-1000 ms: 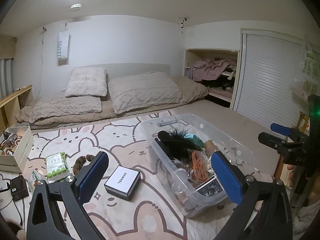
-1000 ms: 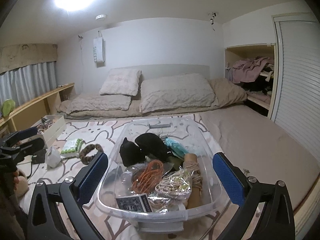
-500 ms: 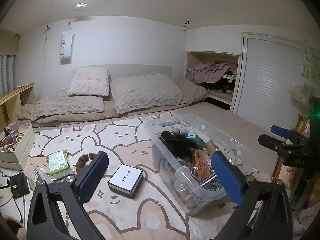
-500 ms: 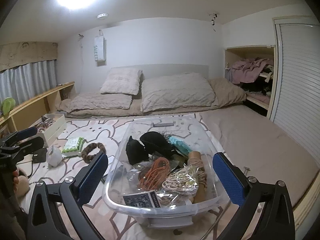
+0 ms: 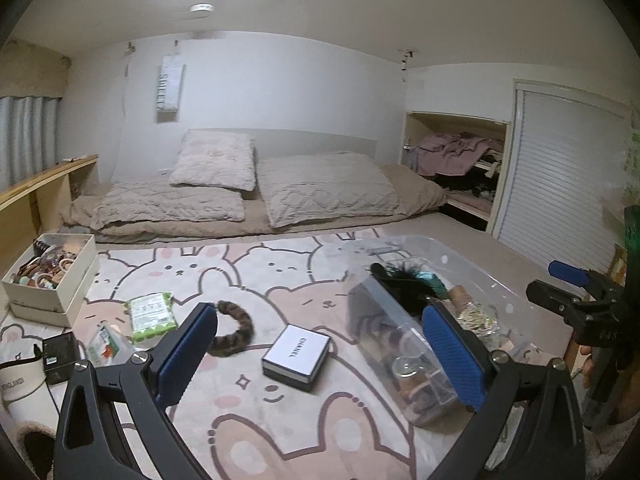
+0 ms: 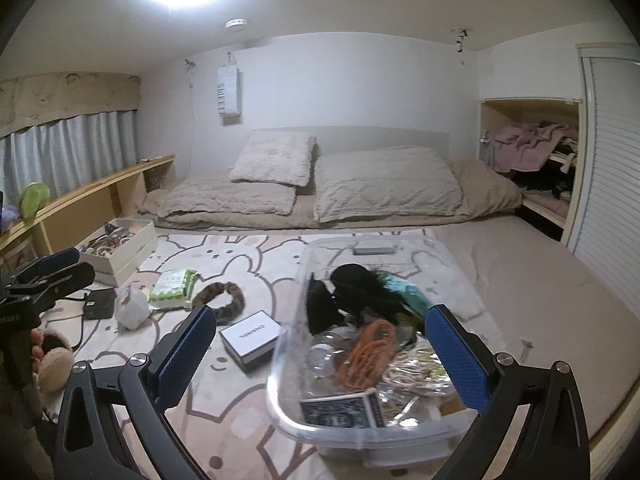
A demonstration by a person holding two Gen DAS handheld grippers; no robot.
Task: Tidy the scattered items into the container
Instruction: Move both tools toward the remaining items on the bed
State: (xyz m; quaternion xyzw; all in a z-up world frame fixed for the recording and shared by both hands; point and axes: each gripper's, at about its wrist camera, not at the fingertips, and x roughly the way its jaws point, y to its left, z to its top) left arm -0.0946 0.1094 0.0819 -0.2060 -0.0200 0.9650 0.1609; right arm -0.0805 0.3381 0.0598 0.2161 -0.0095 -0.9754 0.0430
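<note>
A clear plastic bin [image 6: 288,364] [image 5: 500,280] sits on the bunny-print blanket, holding an orange cord [image 6: 366,354], black feathers, a card deck and string. Left of it lie a white CHANEL box [image 5: 297,353] [image 6: 250,335], a brown furry headband [image 5: 234,330] [image 6: 222,300], a green wipes pack [image 5: 152,315] [image 6: 174,283] and a small plastic bag [image 6: 131,310]. My left gripper [image 5: 320,354] hovers open above the white box. My right gripper [image 6: 320,356] is open over the bin's near left edge. Each gripper also shows at the edge of the other's view.
An open white box of hair ties [image 5: 48,270] stands at the far left by a wooden shelf [image 6: 100,188]. A black device with a cable [image 5: 59,354] lies near it. Pillows [image 5: 320,188] fill the back; a closet nook [image 5: 460,168] is at the right.
Both views have swung left: the bin sits further right in each frame and the white box has come between my left fingers. Both grippers stay open.
</note>
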